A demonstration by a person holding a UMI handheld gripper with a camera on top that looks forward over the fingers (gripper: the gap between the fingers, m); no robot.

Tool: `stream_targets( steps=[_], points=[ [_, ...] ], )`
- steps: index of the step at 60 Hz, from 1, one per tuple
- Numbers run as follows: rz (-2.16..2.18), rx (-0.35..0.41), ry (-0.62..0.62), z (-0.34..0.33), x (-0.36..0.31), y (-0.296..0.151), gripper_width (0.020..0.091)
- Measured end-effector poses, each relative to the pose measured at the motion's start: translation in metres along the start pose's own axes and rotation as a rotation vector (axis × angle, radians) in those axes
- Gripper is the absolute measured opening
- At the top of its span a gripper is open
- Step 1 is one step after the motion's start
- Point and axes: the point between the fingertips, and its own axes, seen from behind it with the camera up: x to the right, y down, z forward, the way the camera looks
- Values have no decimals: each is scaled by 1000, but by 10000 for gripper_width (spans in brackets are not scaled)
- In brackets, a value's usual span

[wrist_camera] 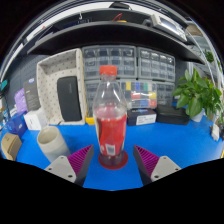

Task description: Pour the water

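A clear plastic bottle (110, 112) with a red cap and red liquid in its lower half stands upright on the blue table (170, 140). It sits just ahead of my gripper (113, 160), centred between the two fingers, with a gap at each side. The purple pads (82, 158) flank its base without touching it. The gripper is open. A white cup (52, 142) stands on the table to the left of the bottle, beyond the left finger.
A green potted plant (200, 95) stands at the right. Behind the bottle are grey drawer cabinets (140, 65), a white pegboard with a dark item (62, 88), and small boxes (143, 97). A round wooden object (10, 146) lies at far left.
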Motion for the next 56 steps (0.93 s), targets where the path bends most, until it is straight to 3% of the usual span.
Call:
stream_targets(
  steps=[9, 15, 38, 56],
  points=[
    [-20, -72, -11, -42, -11, 20, 808],
    [-26, -84, -44, -69, -26, 9, 810],
    [-16, 56, -88, -132, -64, -89, 809],
    [-37, 93, -107, -149, -76, -100, 807]
  ],
)
